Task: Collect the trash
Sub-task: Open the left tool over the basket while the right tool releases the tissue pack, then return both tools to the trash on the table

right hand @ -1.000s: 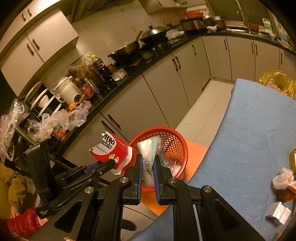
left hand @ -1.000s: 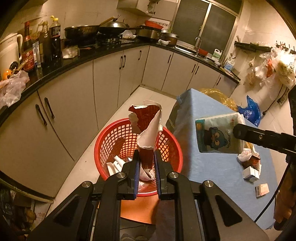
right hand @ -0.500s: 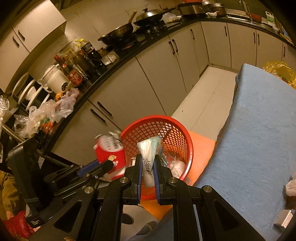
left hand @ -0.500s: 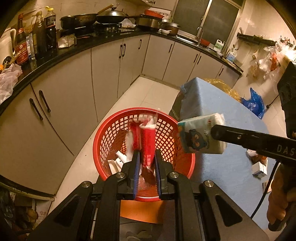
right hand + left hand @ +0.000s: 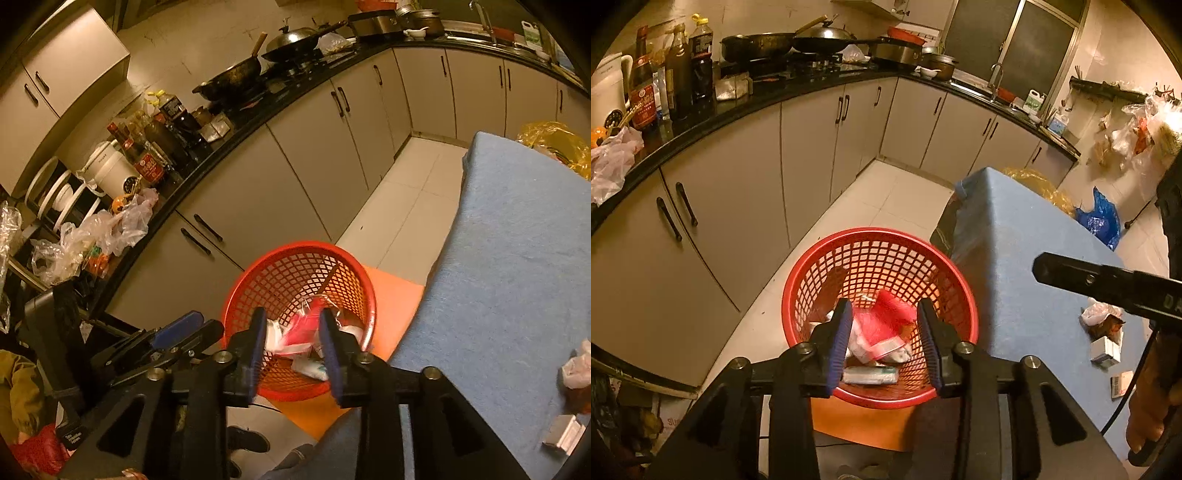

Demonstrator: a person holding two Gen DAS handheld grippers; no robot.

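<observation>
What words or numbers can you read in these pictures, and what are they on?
"D": pale lettering on the side of the right gripper, seen from the left wrist view, rest cut off; its jaws have just been opening, nothing between them.
Red label on the sauce bottle: too blurred to read.
Small boxes on the blue table: print too small.
White jug: label too small.

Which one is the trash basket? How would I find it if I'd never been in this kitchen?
Look at the pale tiled floor between the long row of grey cupboards and the table with the blue cloth. By the table's near corner stands the round red plastic mesh basket, on an orange mat. It's the only bright red openwork tub, with wrappers inside.
</observation>
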